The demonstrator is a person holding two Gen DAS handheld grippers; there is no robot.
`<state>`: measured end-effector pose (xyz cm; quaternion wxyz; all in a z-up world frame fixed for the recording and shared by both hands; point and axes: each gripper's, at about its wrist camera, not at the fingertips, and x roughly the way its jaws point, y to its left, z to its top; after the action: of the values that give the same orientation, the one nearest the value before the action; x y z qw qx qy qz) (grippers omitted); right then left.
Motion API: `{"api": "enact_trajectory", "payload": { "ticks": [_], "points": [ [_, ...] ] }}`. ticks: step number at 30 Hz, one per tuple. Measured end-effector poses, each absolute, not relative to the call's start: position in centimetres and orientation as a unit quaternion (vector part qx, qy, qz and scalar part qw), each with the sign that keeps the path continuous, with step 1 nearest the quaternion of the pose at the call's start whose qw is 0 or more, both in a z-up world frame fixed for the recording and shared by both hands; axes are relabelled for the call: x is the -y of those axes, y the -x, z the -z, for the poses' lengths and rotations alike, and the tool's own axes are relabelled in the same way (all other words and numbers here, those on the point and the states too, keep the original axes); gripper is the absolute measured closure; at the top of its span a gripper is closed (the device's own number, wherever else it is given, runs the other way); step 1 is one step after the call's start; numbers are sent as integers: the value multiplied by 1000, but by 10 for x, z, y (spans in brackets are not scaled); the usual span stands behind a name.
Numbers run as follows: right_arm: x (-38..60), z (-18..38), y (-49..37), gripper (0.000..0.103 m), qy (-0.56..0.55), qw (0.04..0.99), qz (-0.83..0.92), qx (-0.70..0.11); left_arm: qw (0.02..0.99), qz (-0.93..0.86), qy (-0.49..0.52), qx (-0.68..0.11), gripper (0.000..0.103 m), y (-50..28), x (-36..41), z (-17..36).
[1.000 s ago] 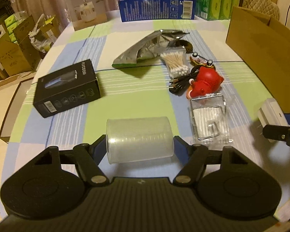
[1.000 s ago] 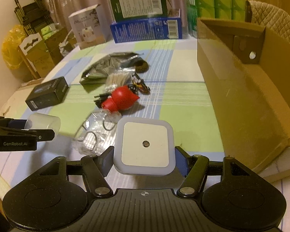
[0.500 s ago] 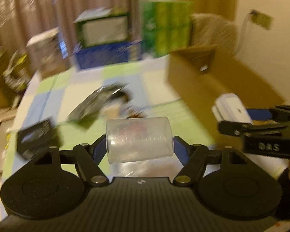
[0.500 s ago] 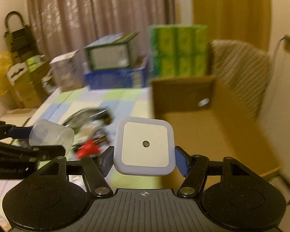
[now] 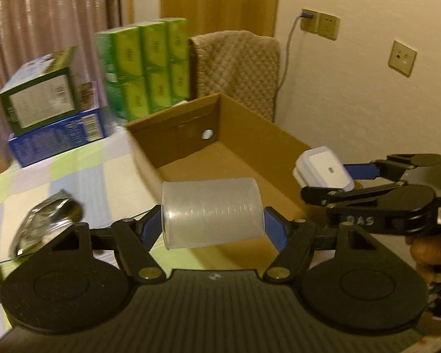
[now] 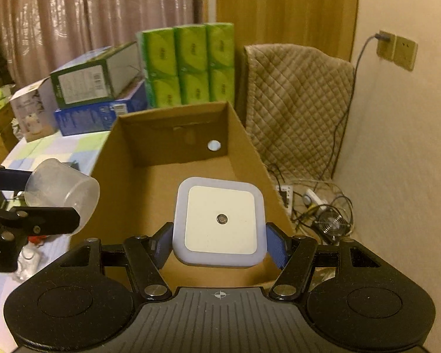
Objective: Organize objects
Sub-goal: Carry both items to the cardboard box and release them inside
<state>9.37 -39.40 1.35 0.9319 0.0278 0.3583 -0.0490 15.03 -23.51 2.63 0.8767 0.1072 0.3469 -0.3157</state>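
Note:
My left gripper (image 5: 213, 220) is shut on a clear plastic measuring cup (image 5: 211, 211), held sideways above the near left wall of an open cardboard box (image 5: 250, 135). My right gripper (image 6: 219, 241) is shut on a square white night light (image 6: 219, 223) and hangs over the inside of the box (image 6: 173, 138). In the right wrist view the cup (image 6: 61, 188) and left gripper (image 6: 29, 194) show at the left, beside the box's left wall. From the left wrist view the night light (image 5: 323, 170) and right gripper (image 5: 332, 176) appear over the box's right side.
A checked tablecloth (image 5: 88, 170) carries a silver foil pouch (image 5: 47, 220). Green tissue packs (image 6: 188, 64), a green box (image 6: 94, 76) and a blue box (image 6: 97, 117) stand behind the cardboard box. A quilted chair back (image 6: 297, 100), cables and a small fan (image 6: 329, 223) lie to the right.
Both grippers rose and swung right from above the table's clutter to the cardboard box, each keeping its object. The black box, red toy and cotton swabs dropped out of view.

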Motion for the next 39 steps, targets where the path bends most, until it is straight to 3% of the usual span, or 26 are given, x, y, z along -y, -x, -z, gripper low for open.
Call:
{"api": "enact_trajectory", "payload": {
  "ticks": [6,9,11,26,30,39],
  "points": [
    [408,0,-94,41,-36,927,56,-368,869,331,-124,-345,34,-157,261,-13],
    [413,3,-93,41,-41,926,60,-369,869,334,-132,-340,23,-161,265,-10],
    [415,4,-93,41,-44,927,59,-369,871,332,-128,-339,22,-162,262,-11],
    [407,7,-106,37,-97,929,3,-358,898,241,-68,-363,21,-151,176,-17],
    [407,-4,-100,32,-100,934,17,-343,900,225,-65,-368,21,-145,159,-15],
    [384,-34,-75,32,-89,941,16,-327,912,177,-28,-370,19,-125,101,-20]
  ]
}}
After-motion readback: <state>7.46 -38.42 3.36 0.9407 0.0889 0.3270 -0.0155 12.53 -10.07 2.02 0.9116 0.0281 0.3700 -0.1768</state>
